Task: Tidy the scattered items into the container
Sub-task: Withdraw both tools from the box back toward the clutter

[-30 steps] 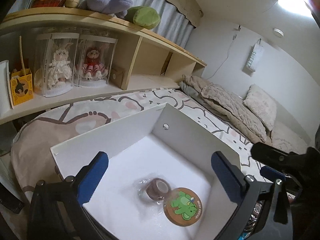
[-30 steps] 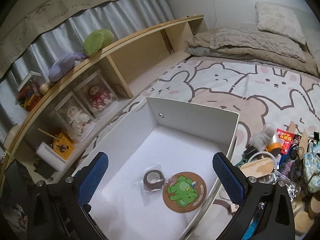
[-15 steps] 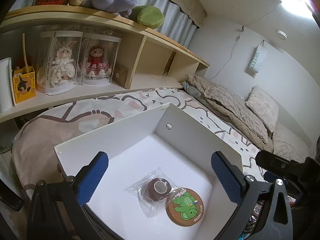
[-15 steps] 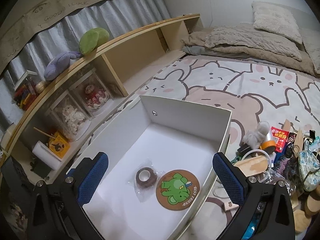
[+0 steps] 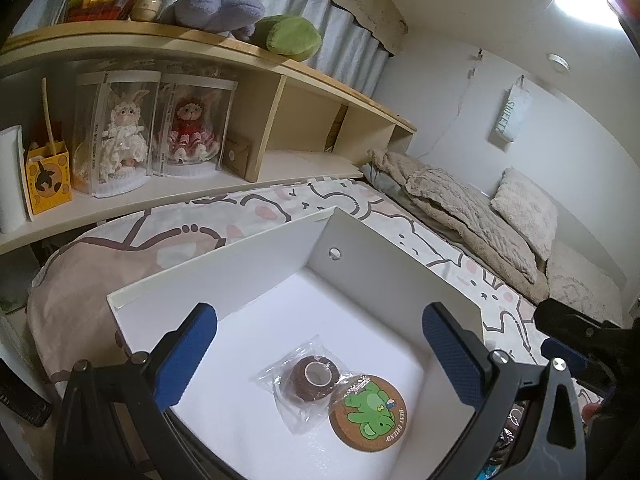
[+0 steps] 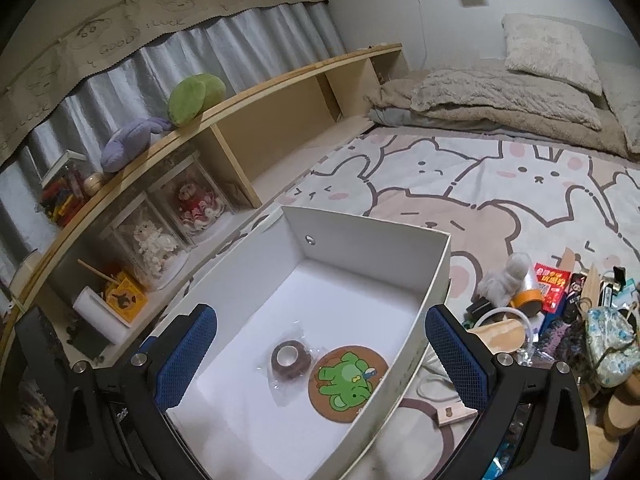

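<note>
two items in the box, both grippers empty above it

the left gripper [image 5: 320, 356] is seen with its jaws spread wide and nothing held between them. between the jaws, a white box [image 5: 224, 272] lies open on a bedsheet [image 5: 100, 256] printed with cartoon bears and rabbits. on the box floor, centred between the jaws, a roll of brown tape [image 5: 314, 378] is seen inside a clear wrapper. a round cork coaster [image 5: 368, 412] with a green cartoon animal is touching the wrapper on the side of the right jaw, and "best friend" can be read along its rim. far beyond the right jaw, a hanging wall sign [image 5: 509, 114] is lettered "sweety".

the right gripper [image 6: 322, 354] is likewise held over the box [image 6: 432, 280] with its jaws spread and empty. the tape roll [image 6: 291, 358] and the coaster [image 6: 348, 382] are found between the jaws, the coaster against the box wall near the right jaw. outside the right jaw, a heap of scattered items [image 6: 560, 312] is left on the sheet beside the box; a red packet [image 6: 552, 285] in it bears print too small to read. beyond the left jaw, a paper valance [image 6: 152, 12] over the curtain is marked "good luck".
</note>
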`<state>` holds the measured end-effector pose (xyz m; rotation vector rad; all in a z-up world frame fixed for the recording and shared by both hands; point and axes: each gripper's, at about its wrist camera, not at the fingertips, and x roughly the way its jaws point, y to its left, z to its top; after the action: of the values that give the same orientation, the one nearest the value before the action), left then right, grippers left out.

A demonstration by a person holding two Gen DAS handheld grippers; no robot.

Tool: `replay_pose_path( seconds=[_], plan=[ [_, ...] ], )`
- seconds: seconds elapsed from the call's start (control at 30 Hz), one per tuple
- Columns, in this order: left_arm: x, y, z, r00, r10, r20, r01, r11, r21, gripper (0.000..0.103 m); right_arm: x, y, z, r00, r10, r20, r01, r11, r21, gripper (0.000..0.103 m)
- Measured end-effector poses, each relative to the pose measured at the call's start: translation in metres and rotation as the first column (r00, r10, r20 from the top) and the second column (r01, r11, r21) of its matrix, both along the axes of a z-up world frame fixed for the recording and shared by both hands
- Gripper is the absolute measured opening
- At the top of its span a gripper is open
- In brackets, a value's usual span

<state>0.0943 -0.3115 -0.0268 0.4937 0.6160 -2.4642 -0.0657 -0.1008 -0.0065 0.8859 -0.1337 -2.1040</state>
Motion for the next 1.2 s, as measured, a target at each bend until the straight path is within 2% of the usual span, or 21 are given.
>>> replay_pose_path(
  seconds=[0.5, 0.93, 1.2],
  plan=[
    [-0.002, 0.02, 0.009, 1.0, -0.009, 0.015, 0.01, 0.997, -0.078, 0.103, 0.005, 0.035, 0.01, 0.998, -0.035, -0.047, 0.035, 0.999, -0.006, 0.103],
    [-0.012, 0.044, 0.015, 0.997, -0.068, 0.034, 0.072, 0.986, -0.148, 0.103, 0.009, 0.075, 0.01, 0.992, -0.095, -0.088, 0.095, 0.995, 0.001, 0.103],
    [-0.019, 0.061, 0.017, 0.992, -0.125, 0.031, 0.128, 0.98, -0.155, 0.103, 0.01, 0.108, 0.014, 0.981, -0.153, -0.119, 0.155, 0.988, 0.01, 0.103]
  ],
)
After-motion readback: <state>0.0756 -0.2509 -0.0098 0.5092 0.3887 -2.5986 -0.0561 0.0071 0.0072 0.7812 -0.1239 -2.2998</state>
